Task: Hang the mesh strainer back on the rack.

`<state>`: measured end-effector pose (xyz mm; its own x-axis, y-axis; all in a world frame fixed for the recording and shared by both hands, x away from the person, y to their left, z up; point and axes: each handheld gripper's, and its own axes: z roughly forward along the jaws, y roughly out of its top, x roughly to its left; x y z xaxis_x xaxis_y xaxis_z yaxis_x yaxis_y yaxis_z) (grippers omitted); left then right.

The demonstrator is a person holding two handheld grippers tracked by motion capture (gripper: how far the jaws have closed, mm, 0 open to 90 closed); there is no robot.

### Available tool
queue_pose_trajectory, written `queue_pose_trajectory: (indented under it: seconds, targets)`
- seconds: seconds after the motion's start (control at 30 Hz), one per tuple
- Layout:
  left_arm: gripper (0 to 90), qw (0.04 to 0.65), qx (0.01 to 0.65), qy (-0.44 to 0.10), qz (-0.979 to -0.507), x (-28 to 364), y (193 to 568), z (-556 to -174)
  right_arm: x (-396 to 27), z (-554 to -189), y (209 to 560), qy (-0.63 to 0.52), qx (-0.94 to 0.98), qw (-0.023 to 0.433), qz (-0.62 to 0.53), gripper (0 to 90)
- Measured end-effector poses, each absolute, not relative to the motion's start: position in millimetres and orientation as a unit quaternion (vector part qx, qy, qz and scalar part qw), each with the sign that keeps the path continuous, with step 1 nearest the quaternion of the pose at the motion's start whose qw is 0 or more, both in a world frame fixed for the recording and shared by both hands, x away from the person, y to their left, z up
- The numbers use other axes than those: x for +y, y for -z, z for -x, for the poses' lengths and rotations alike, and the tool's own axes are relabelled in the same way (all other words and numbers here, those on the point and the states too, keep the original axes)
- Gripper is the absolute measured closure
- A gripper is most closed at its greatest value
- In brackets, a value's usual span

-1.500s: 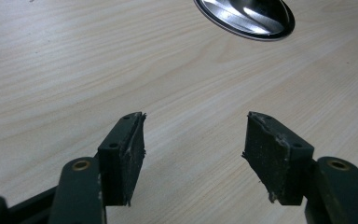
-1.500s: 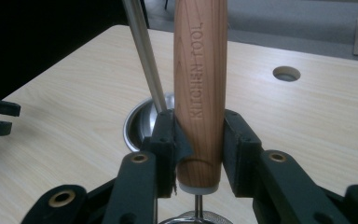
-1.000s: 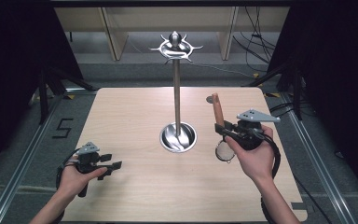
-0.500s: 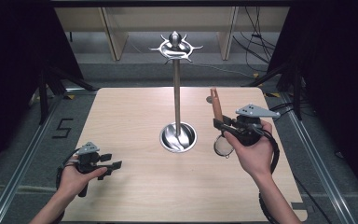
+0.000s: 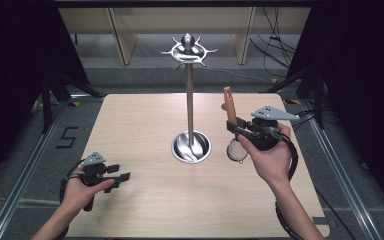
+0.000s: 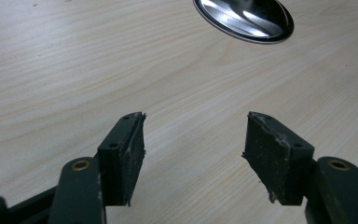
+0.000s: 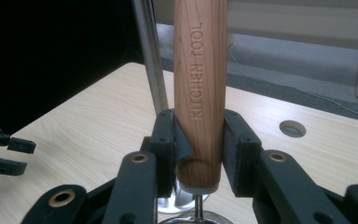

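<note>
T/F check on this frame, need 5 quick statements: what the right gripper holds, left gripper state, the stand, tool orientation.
1. The right gripper is shut on the wooden-handled small mesh strainer. True.
2. The strainer's handle points down at the table. False: the handle rises upward, with the mesh head hanging below the fingers.
3. The left gripper is open with nothing between its fingers. True.
4. The strainer already hangs on the tall chrome utensil stand with hooked top. False: it is held to the right of the pole, and the hooks carry nothing.
5. The stand's round base sits on the light wooden table. True.
</note>
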<state>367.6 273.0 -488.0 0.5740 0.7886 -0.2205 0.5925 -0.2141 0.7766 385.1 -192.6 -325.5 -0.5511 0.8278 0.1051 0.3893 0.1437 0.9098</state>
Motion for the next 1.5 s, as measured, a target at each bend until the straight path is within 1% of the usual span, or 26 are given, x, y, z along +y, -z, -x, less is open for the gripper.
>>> queue_pose_trajectory:
  seconds: [0.1, 0.13, 0.2, 0.23, 0.27, 0.33, 0.37, 0.4, 0.43, 0.5, 0.53, 0.6, 0.67, 0.73, 0.8, 0.87, 0.9, 0.97, 1.03, 1.1, 1.17, 1.23, 1.3, 1.4, 1.43, 1.5]
  targets:
    - [36.8, 0.439, 0.447, -0.111, -0.771, 273, 488, -368, -191, -385, 323, -0.505, 0.720, 0.217, -0.423, 69.3]
    - [36.9, 0.438, 0.446, -0.111, -0.773, 273, 488, -368, -193, -387, 323, -0.511, 0.721, 0.228, -0.408, 69.3]
    - [36.9, 0.439, 0.447, -0.110, -0.772, 273, 488, -368, -191, -385, 320, -0.509, 0.719, 0.215, -0.422, 69.2]
    - [36.9, 0.440, 0.447, -0.110, -0.771, 272, 488, -368, -192, -388, 320, -0.513, 0.720, 0.232, -0.405, 69.3]
    - [36.9, 0.440, 0.448, -0.111, -0.771, 273, 488, -368, -190, -386, 318, -0.513, 0.717, 0.223, -0.416, 69.3]
    - [36.9, 0.441, 0.447, -0.113, -0.770, 273, 488, -368, -190, -387, 317, -0.515, 0.716, 0.226, -0.413, 69.2]
    - [36.9, 0.440, 0.447, -0.111, -0.771, 273, 488, -368, -189, -387, 316, -0.517, 0.716, 0.218, -0.415, 69.3]
    - [36.9, 0.440, 0.447, -0.112, -0.771, 273, 488, -368, -189, -388, 316, -0.517, 0.717, 0.232, -0.407, 69.2]
    - [36.9, 0.440, 0.447, -0.111, -0.770, 273, 488, -368, -188, -387, 315, -0.517, 0.717, 0.224, -0.411, 69.3]
    - [36.9, 0.439, 0.447, -0.113, -0.771, 273, 488, -367, -188, -389, 314, -0.521, 0.717, 0.231, -0.402, 69.3]
    - [36.9, 0.440, 0.448, -0.115, -0.770, 273, 488, -367, -187, -388, 313, -0.520, 0.717, 0.221, -0.408, 69.2]
    - [36.9, 0.439, 0.449, -0.115, -0.770, 274, 488, -367, -188, -390, 312, -0.518, 0.720, 0.241, -0.394, 69.2]
    - [36.9, 0.445, 0.450, -0.119, -0.765, 273, 489, -367, -185, -389, 310, -0.525, 0.714, 0.222, -0.406, 69.3]
    - [36.9, 0.443, 0.450, -0.119, -0.766, 273, 488, -367, -185, -390, 309, -0.523, 0.715, 0.234, -0.401, 69.2]
    - [36.9, 0.439, 0.448, -0.113, -0.771, 274, 488, -367, -183, -389, 307, -0.526, 0.712, 0.224, -0.407, 69.3]
    - [36.9, 0.439, 0.448, -0.114, -0.770, 274, 488, -367, -185, -392, 306, -0.525, 0.716, 0.237, -0.395, 69.3]
    - [36.9, 0.439, 0.449, -0.114, -0.770, 274, 488, -367, -183, -389, 304, -0.524, 0.713, 0.223, -0.410, 69.3]
    - [36.9, 0.439, 0.449, -0.114, -0.770, 274, 488, -367, -185, -393, 303, -0.523, 0.715, 0.245, -0.393, 69.3]
    - [36.9, 0.439, 0.448, -0.114, -0.770, 274, 488, -367, -183, -390, 302, -0.527, 0.710, 0.230, -0.407, 69.3]
    - [36.9, 0.439, 0.447, -0.114, -0.770, 274, 487, -367, -185, -392, 300, -0.524, 0.715, 0.242, -0.394, 69.3]
    - [36.9, 0.439, 0.448, -0.114, -0.770, 274, 488, -367, -183, -391, 298, -0.528, 0.710, 0.234, -0.403, 69.3]
    - [36.9, 0.439, 0.448, -0.114, -0.771, 274, 488, -367, -185, -392, 297, -0.527, 0.713, 0.241, -0.395, 69.3]
    - [36.9, 0.438, 0.449, -0.116, -0.770, 274, 488, -367, -183, -391, 295, -0.533, 0.708, 0.232, -0.402, 69.2]
    - [37.0, 0.438, 0.449, -0.115, -0.770, 274, 488, -367, -185, -393, 294, -0.530, 0.712, 0.248, -0.388, 69.3]
    - [36.9, 0.438, 0.449, -0.116, -0.770, 274, 488, -367, -183, -392, 293, -0.530, 0.710, 0.239, -0.396, 69.3]
    - [36.9, 0.438, 0.449, -0.116, -0.770, 274, 488, -367, -183, -392, 292, -0.530, 0.712, 0.243, -0.392, 69.3]
